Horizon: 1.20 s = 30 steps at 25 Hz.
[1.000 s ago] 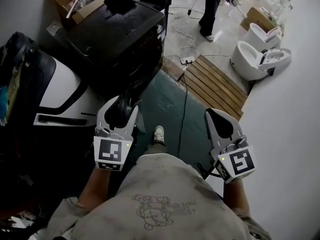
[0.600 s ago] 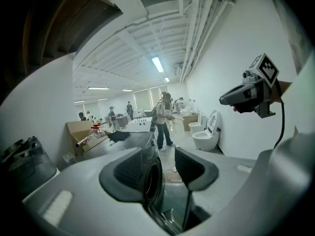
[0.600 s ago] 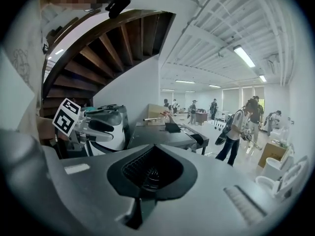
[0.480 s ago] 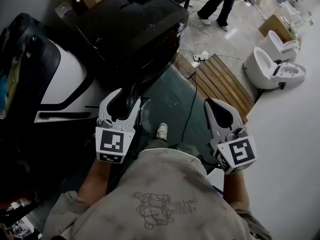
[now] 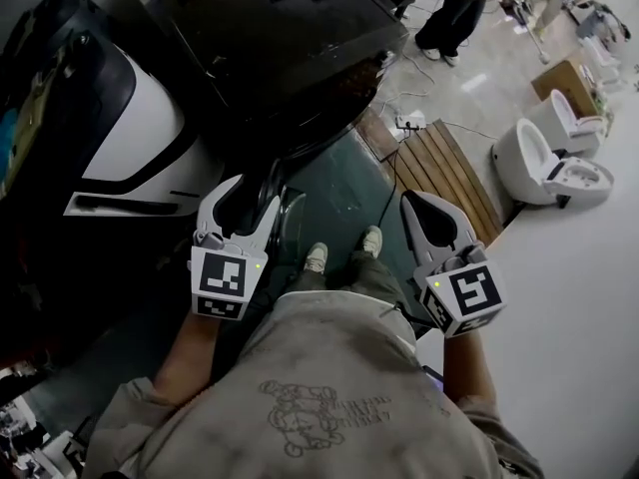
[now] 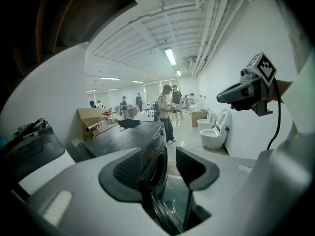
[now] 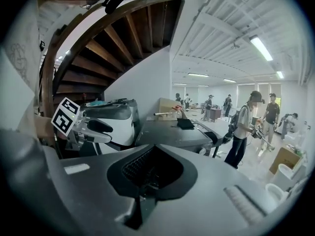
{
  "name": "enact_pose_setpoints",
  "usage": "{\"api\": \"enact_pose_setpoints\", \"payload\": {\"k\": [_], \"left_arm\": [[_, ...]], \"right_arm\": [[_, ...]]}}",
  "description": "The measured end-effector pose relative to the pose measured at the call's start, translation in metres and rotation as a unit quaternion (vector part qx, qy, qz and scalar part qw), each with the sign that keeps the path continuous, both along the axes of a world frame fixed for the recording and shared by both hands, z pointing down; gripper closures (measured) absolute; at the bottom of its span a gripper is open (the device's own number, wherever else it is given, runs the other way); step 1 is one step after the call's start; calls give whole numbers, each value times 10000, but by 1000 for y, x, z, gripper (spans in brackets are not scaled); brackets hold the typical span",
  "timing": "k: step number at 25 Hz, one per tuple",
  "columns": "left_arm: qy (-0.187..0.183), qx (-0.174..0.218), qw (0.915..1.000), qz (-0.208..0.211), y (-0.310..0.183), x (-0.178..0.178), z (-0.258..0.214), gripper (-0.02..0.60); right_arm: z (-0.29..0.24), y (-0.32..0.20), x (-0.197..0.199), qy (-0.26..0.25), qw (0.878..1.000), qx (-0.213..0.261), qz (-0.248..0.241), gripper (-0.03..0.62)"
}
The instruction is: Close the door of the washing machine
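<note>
The black washing machine (image 5: pixel 290 48) stands ahead and a little left of the person, its front facing the green floor. Its round door (image 5: pixel 291 220) hangs swung out toward them, so the task is not yet done.

The left gripper (image 5: pixel 250 200) is held low at the door's free edge. Its jaws are spread, and in the left gripper view the door's dark rim and glass (image 6: pixel 165 211) run up through the gap between them. The jaws straddle the rim, probably so the door can be pushed or guided round on its hinge. Whether either jaw touches the rim is hard to tell from these angles.

The right gripper (image 5: pixel 417 206) hangs well apart to the right, over the floor near the wooden slatted platform (image 5: pixel 439 173). Its jaws are pressed together on nothing. It looks parked out of the door's path, since one gripper is enough for the push.

The person's feet are planted just behind the door, which puts the body square to the opening. The likely next move is to swing the door into the drum opening until it latches.
</note>
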<state>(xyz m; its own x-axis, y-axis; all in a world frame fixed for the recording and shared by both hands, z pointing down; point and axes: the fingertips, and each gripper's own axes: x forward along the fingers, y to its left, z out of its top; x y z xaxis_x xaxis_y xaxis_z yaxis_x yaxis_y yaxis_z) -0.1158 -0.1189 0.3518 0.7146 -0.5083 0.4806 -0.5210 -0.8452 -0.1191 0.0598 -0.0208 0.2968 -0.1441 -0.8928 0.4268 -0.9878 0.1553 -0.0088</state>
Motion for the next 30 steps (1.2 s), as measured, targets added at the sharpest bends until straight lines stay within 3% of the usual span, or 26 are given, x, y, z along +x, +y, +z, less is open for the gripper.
{"api": "enact_pose_setpoints", "payload": {"k": [7, 13, 22, 30], "left_arm": [[-121, 19, 9979, -638, -6, -16, 6, 374], [-243, -77, 9899, -1398, -5, -11, 10, 374], [-668, -284, 9664, -2464, 2, 11, 32, 374], [-1192, -754, 9463, -2910, 17, 12, 67, 374]], "right_arm": [[16, -27, 0, 46, 9977, -149, -663, 565], [23, -44, 20, -17, 9909, -142, -1338, 565], [39, -71, 74, -1, 9746, -247, -2224, 566], [61, -90, 87, -53, 9582, -445, -2827, 566]]}}
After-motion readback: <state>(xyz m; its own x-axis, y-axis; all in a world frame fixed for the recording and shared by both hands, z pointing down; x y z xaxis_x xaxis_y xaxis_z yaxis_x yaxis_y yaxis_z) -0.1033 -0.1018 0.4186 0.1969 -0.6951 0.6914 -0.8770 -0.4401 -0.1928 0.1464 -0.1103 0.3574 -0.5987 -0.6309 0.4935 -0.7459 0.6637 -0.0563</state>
